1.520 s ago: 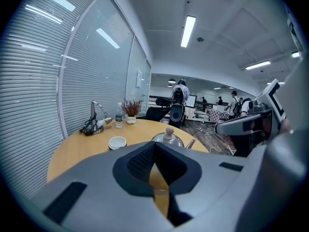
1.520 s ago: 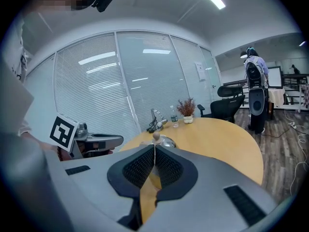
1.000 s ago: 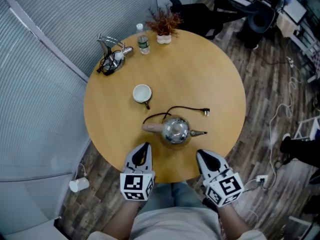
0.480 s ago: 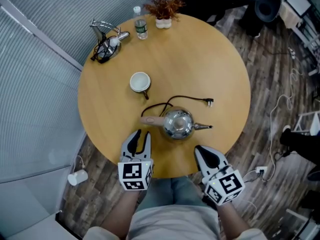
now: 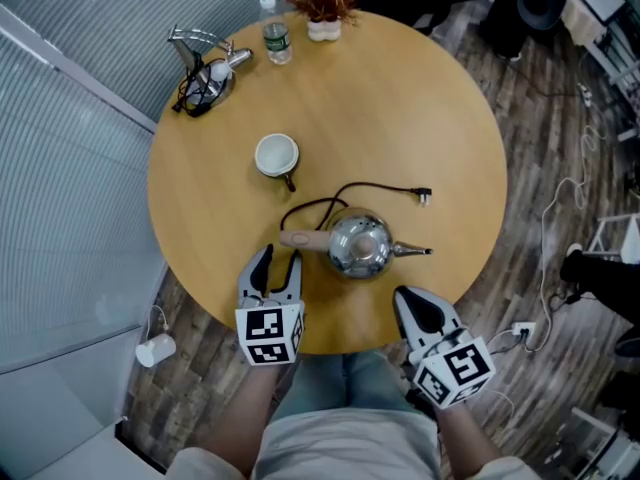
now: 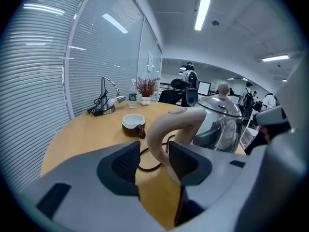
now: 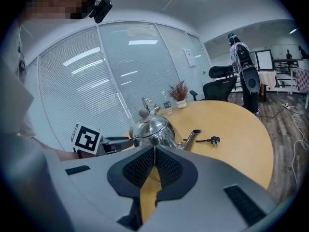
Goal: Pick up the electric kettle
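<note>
Round table (image 5: 450, 128), far-left rim: a metal stand with black cables (image 5: 200, 68) is parked there. A water bottle (image 5: 276, 40) and a potted plant (image 5: 325, 3) are set to its right along the far edge. A white cup (image 5: 277, 155) is placed left of centre, well apart from those.

The kettle (image 5: 358, 246) is seated upright close to the near edge, with its pale handle (image 5: 303, 239) pointed left and its thin spout (image 5: 412, 251) pointed right. Its black cord (image 5: 345, 196) is looped on the table behind it and ends in a plug (image 5: 424, 196) lying loose to the right. Only that cord loop is found close to the handle, on its far side; the cup is further back.

The left gripper (image 5: 275, 268) is held over the near rim. Its jaws are spread wide and have just been opening. The handle's end is lined up with the gap, just ahead of the tips, and no pad is pressed on it.

The right gripper (image 5: 415, 313) is held at the near rim, right of the kettle. Its jaws are pressed together with nothing pinched. The kettle body and spout are seen beyond its tips.
</note>
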